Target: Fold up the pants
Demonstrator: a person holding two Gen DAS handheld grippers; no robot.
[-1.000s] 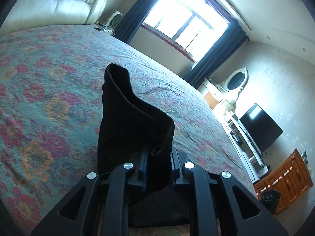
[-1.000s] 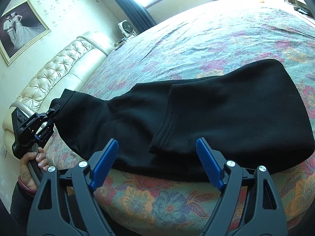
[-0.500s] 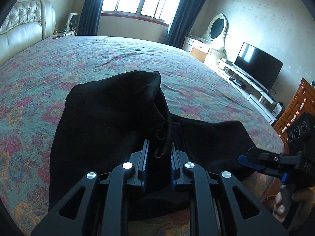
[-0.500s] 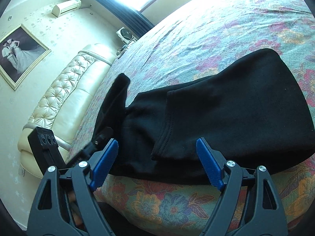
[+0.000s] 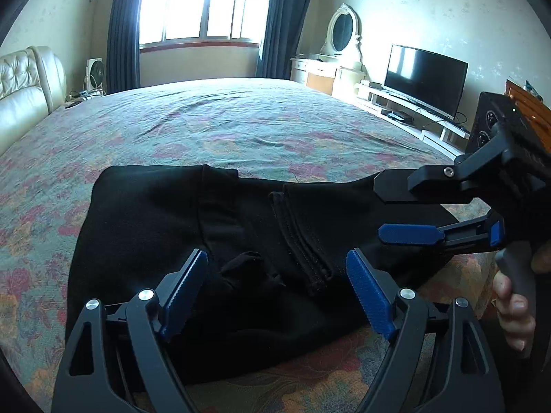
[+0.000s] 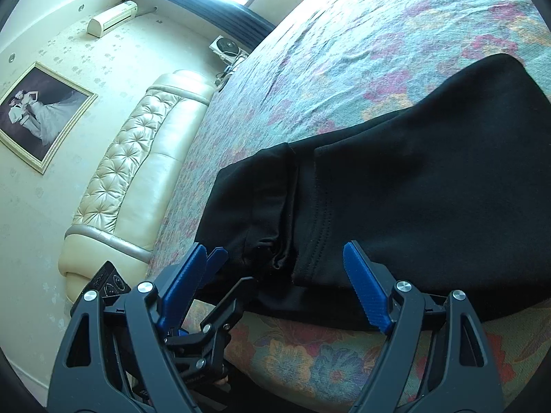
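Note:
The black pants [image 5: 193,241] lie folded in layers on the floral bedspread [image 5: 224,127] near the bed's front edge. They also show in the right wrist view [image 6: 430,179]. My left gripper [image 5: 277,289] is open, its blue pads spread over the near edge of the folded pants, holding nothing. My right gripper [image 6: 272,282] is open and empty, just above the pants' near edge. The right gripper also shows in the left wrist view [image 5: 396,206] at the right, open over the pants' right end. The left gripper shows in the right wrist view [image 6: 230,268] at lower left.
A cream tufted headboard [image 6: 137,179] stands at the bed's left end. A TV [image 5: 425,75], a white dresser with mirror [image 5: 330,65] and a window [image 5: 199,7] are beyond the bed. A wooden cabinet [image 5: 527,99] stands at right.
My left gripper carried the pant leg over to the right, laid it on the rest of the pants and opened. The right gripper stayed open near the front edge.

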